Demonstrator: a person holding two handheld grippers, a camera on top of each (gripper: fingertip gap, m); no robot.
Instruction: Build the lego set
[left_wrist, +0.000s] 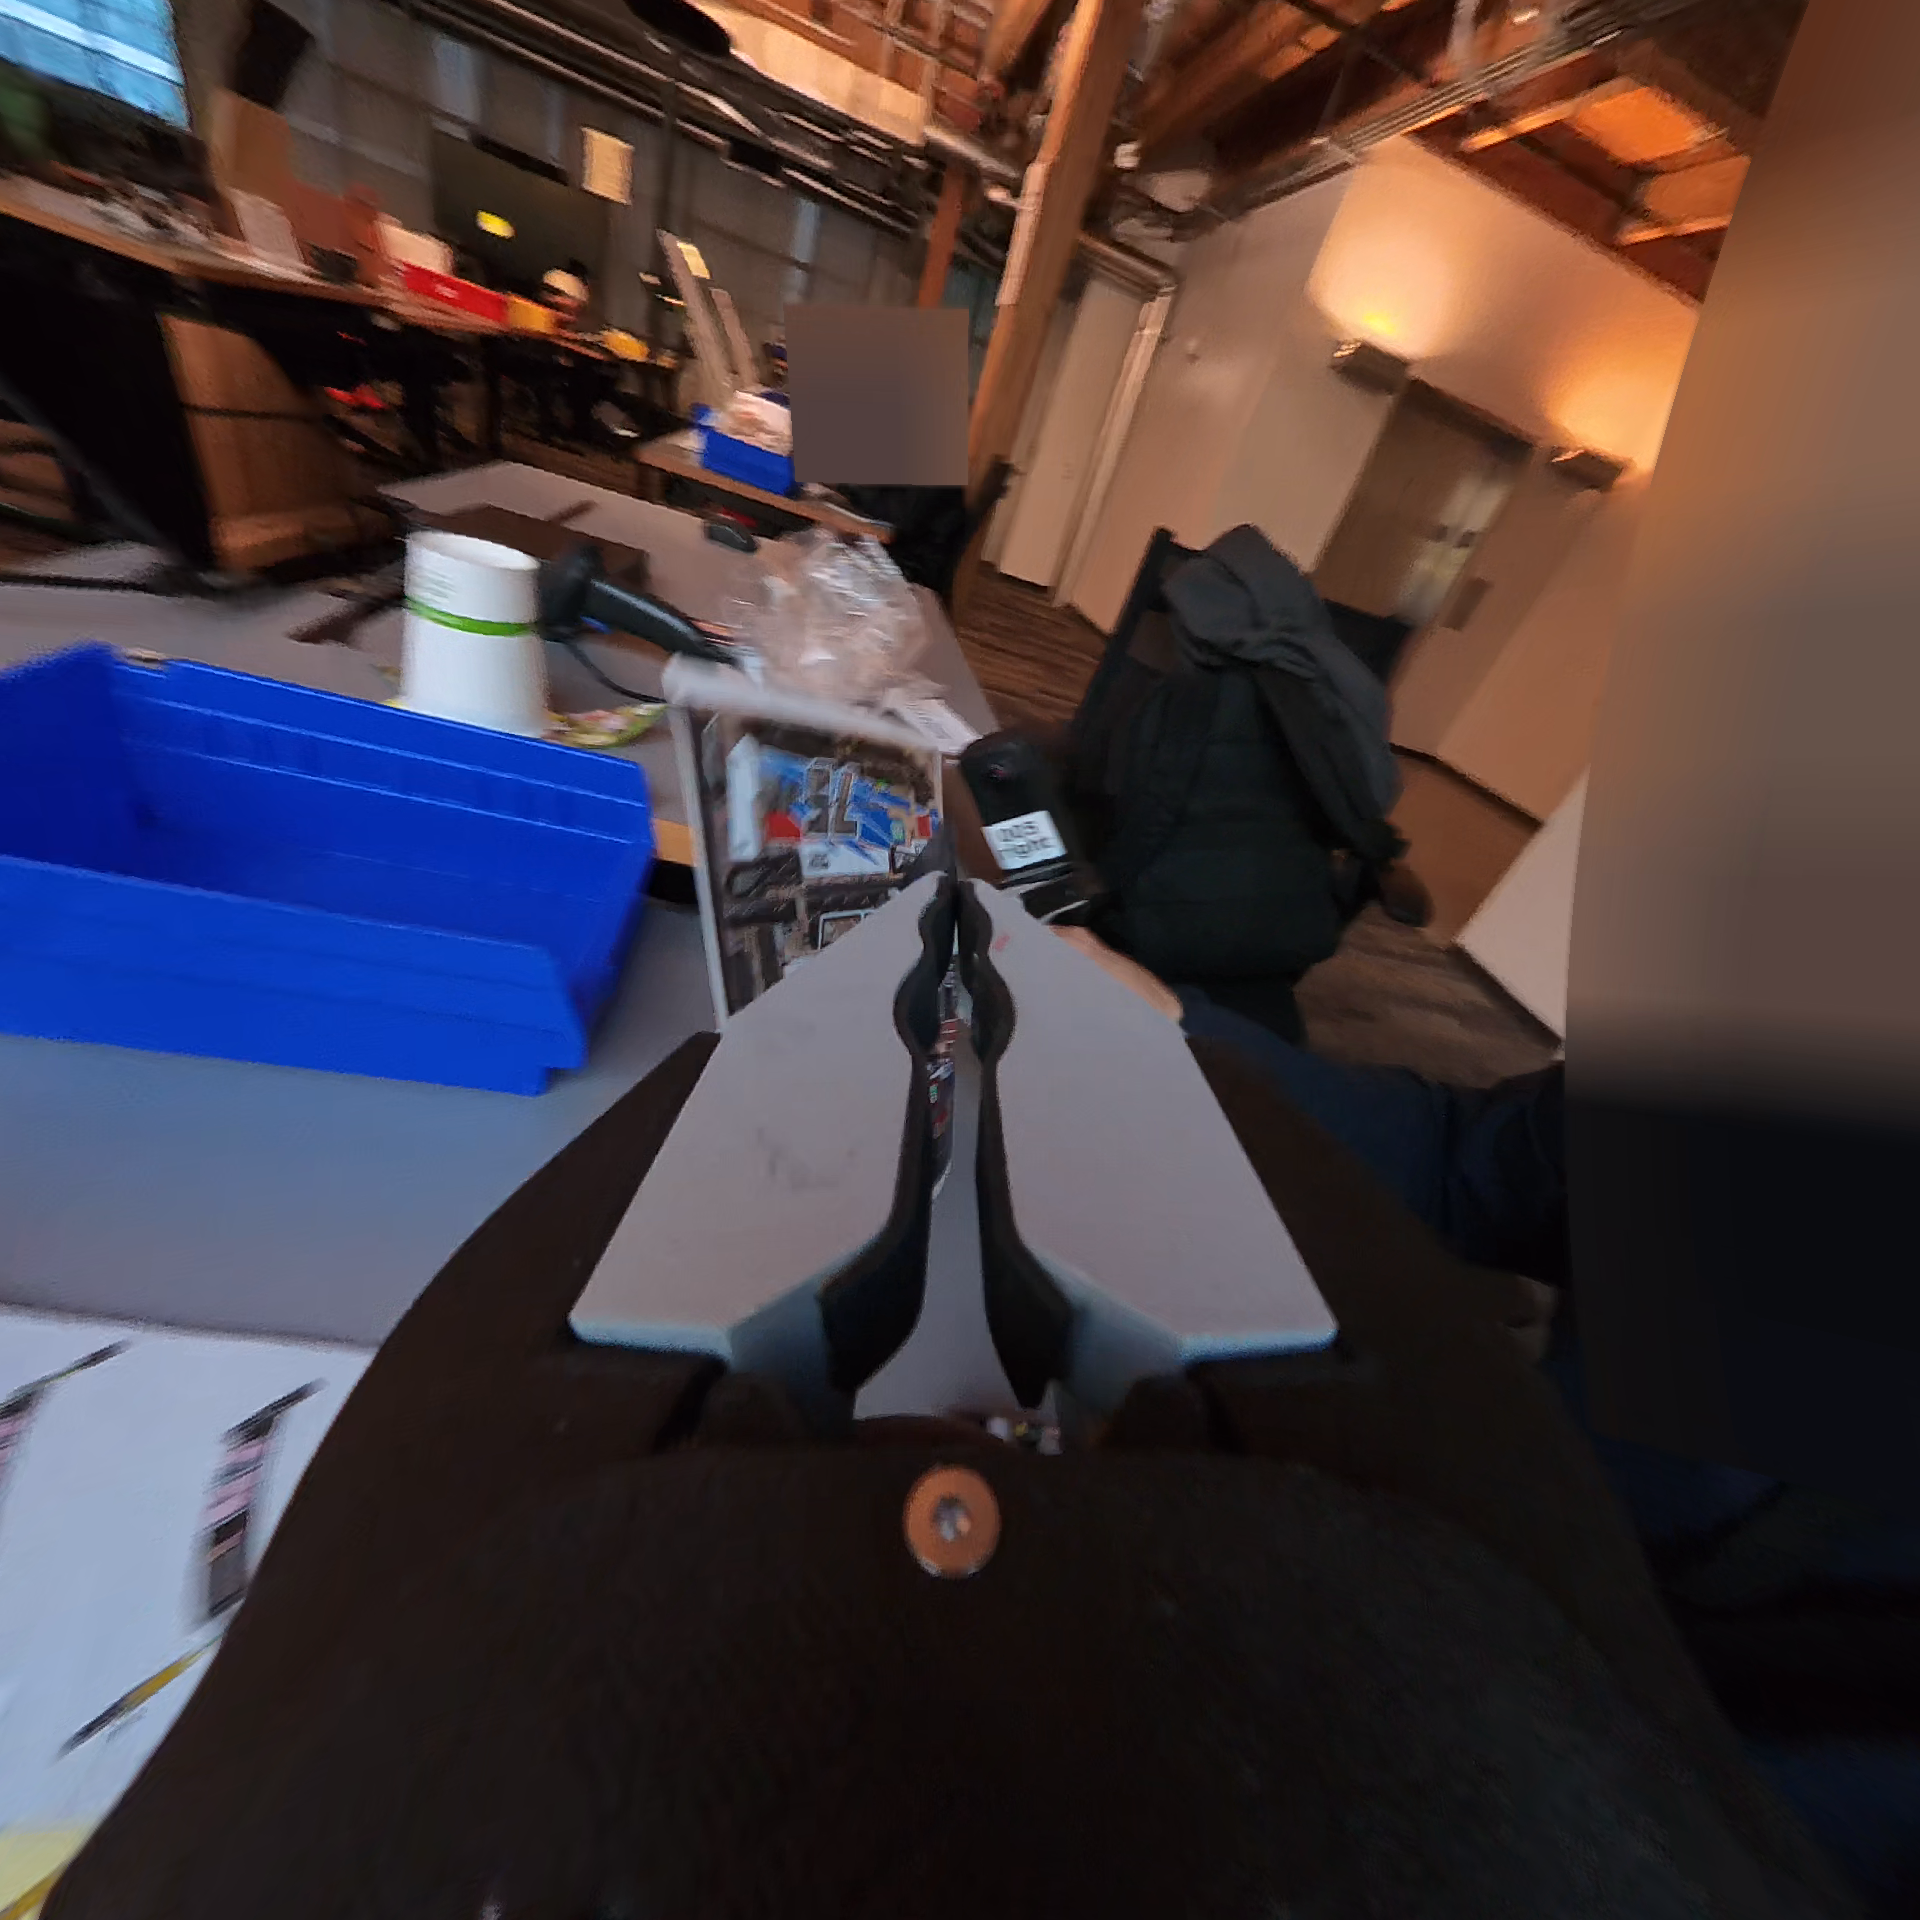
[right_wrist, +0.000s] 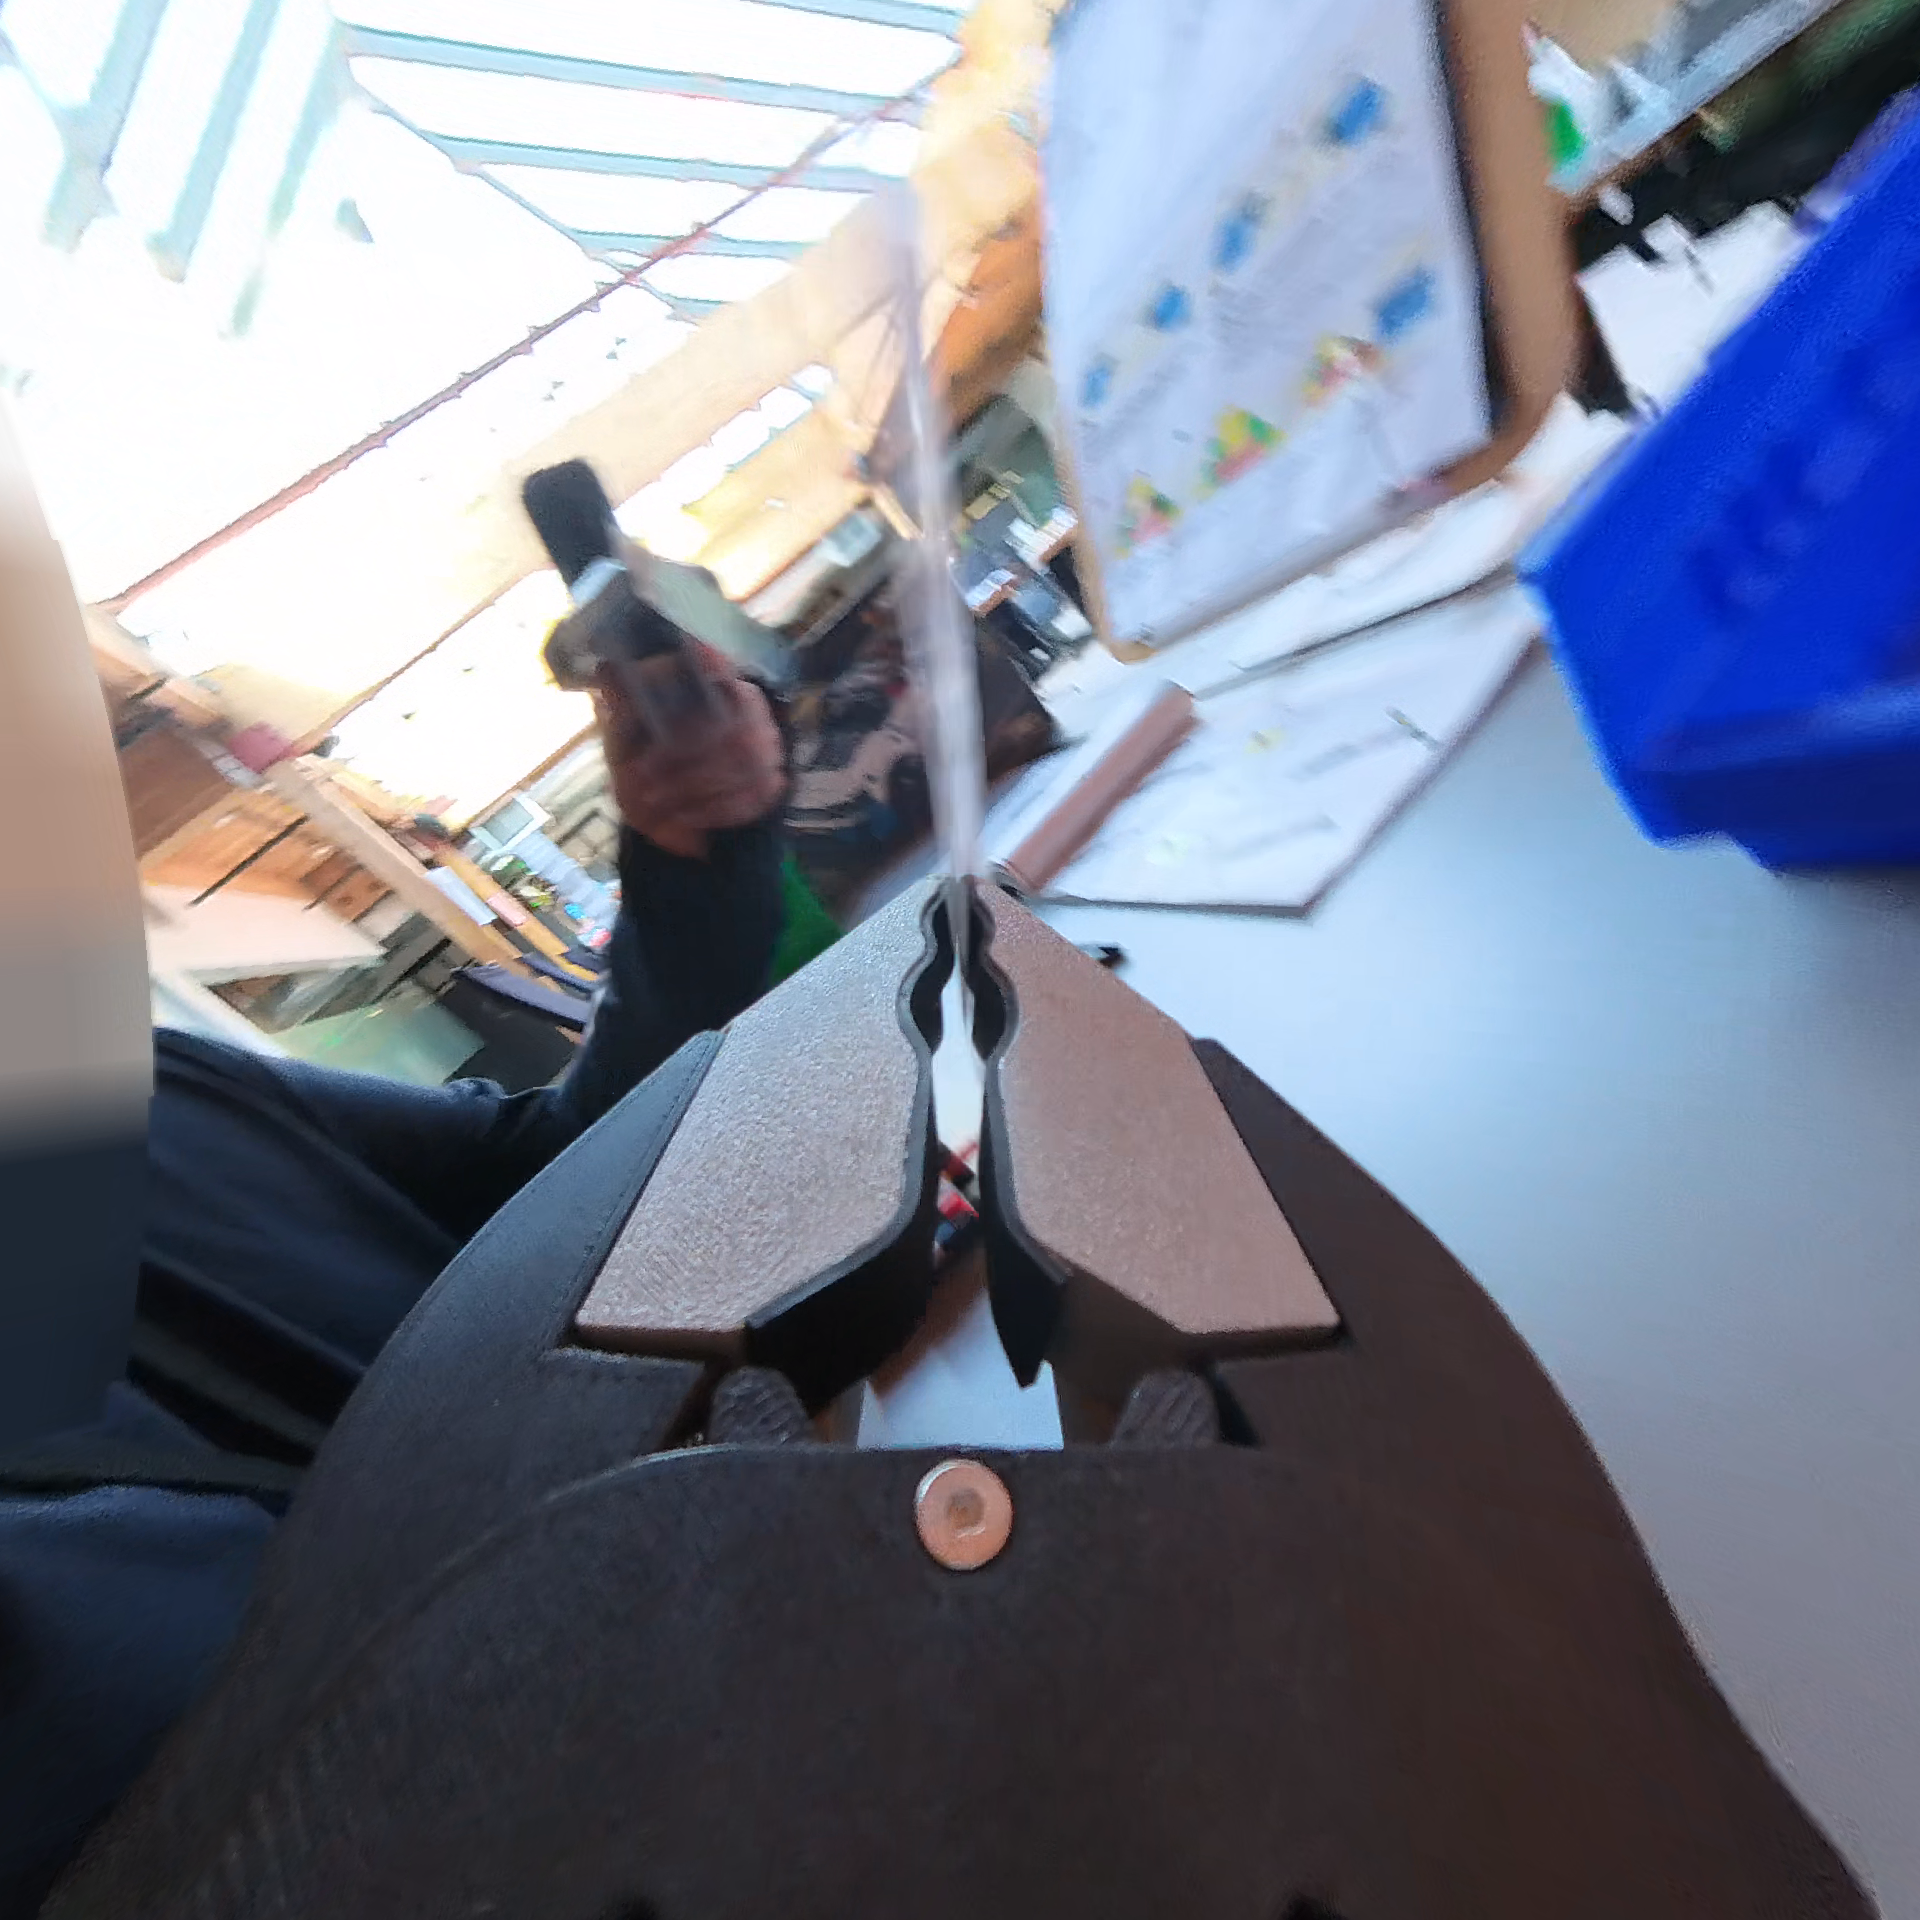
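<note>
Grey desk (left_wrist: 260, 1195) stretches under both my grippers, in a workshop with timber beams overhead and cluttered benches along the far wall. My left gripper (left_wrist: 954, 888) has its fingers closed together at the tips, pinching the near edge of a clear flat packet (left_wrist: 821, 821) with bright printed cards inside; the packet stands upright off the desk, and its printed face shows between my fingers lower down. My right gripper (right_wrist: 958, 883) is clamped on the same clear packet (right_wrist: 935, 623), seen edge-on as a thin glassy sheet rising straight from the fingertips. From the left wrist I can see the right gripper's black body beside the packet's far edge. A blue bin (left_wrist: 312, 862) sits to the left of the packet, toward the desk's middle; behind it stand an upturned white paper cup (left_wrist: 473, 634), a black handheld scanner (left_wrist: 613, 613) and crumpled clear wrapping (left_wrist: 831, 613). White printed sheets (left_wrist: 135, 1507) lie at the desk's near left corner. A dark jacket (left_wrist: 1247, 748) hangs over a chair past the right edge.
</note>
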